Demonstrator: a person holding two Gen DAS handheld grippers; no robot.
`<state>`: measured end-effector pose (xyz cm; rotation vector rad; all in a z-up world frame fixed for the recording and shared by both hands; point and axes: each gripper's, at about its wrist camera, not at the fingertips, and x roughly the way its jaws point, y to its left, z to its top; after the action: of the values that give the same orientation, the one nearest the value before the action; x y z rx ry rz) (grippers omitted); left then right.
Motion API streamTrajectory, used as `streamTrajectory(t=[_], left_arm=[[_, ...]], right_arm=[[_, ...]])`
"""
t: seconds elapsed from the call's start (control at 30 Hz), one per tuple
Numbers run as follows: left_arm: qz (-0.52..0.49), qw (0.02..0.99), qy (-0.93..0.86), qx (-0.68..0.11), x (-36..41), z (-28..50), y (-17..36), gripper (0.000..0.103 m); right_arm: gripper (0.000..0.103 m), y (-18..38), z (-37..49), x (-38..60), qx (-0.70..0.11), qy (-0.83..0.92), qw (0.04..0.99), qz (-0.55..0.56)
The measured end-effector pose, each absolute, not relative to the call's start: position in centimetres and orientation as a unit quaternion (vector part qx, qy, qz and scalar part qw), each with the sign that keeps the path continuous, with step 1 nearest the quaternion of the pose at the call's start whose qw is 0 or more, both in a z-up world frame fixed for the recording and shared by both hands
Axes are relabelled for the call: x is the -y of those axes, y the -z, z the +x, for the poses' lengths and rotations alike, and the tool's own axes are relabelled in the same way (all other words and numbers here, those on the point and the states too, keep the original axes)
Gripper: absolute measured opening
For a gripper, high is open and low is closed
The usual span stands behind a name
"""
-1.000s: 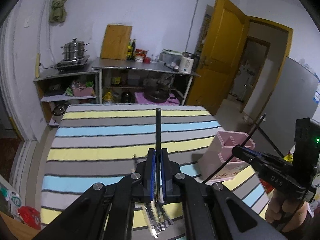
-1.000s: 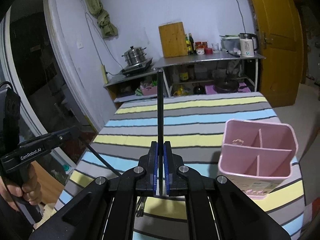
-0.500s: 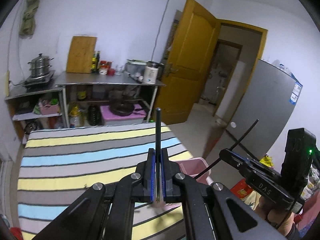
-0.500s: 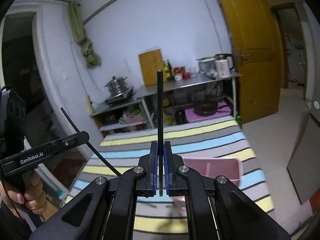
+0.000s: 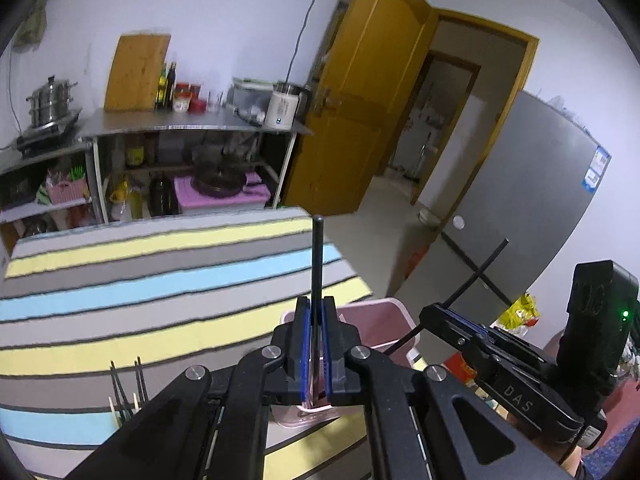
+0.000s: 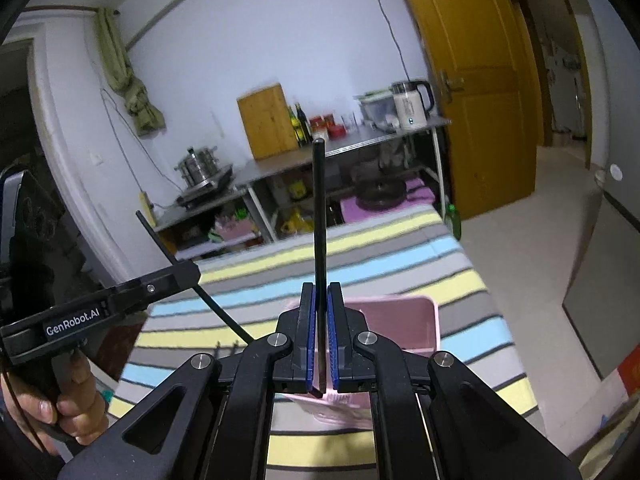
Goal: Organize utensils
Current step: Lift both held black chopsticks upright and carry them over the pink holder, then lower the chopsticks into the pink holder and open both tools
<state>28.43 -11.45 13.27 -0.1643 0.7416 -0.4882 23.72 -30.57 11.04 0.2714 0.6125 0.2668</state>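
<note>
My left gripper [image 5: 316,308] is shut on a black chopstick [image 5: 317,256] that stands up between its blue pads. Just behind and below it is the pink utensil holder [image 5: 386,316], standing on the striped tablecloth [image 5: 160,280]. My right gripper [image 6: 320,292] is likewise shut on a black chopstick [image 6: 319,208], with the pink holder [image 6: 404,320] right beyond its fingers. Each gripper shows in the other's view: the right gripper [image 5: 432,314] with its chopstick [image 5: 480,270], and the left gripper [image 6: 188,272] with its chopstick [image 6: 160,240]. The holder's compartments are mostly hidden.
Several loose chopsticks [image 5: 126,388] lie near the table's front left. A metal shelf [image 5: 192,126] with a pot, cutting board and kettle stands past the table. A yellow door [image 5: 372,92] and grey fridge [image 5: 536,200] are to the right. A hand [image 6: 76,412] holds the left handle.
Both grippers have moved across the table towards the pink holder, which has shifted from the right side of each view to just behind the fingers. Both still grip their chopsticks.
</note>
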Motion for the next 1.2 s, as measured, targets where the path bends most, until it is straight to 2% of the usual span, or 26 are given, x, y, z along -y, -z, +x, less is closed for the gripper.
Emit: streamTrajectory(t=[0.2,0.47,0.53,1.2], left_arm=[[-0.079,0.89,0.235,-0.383,11.8,29.8,-9.5,0.005],[-0.098,0.888,0.236,-0.382,11.3,30.0,-7.7,0.005],[-0.103,0.886,0.237,-0.384,11.1,30.2,-7.6,0.006],[-0.106,0.915,0.217,-0.322,6.8,21.8,-10.6,0.006]], right_arm=[[0.005,-7.6,25.5,30.7,-0.337,-0.126,0.923,0.137],[0.007,-6.1,26.2,31.2,-0.349,-0.125,0.918,0.144],[0.015,-6.2,26.0,31.4,-0.345,-0.122,0.919,0.145],[0.015,-8.9,19.6,30.7,-0.292,-0.136,0.936,0.142]])
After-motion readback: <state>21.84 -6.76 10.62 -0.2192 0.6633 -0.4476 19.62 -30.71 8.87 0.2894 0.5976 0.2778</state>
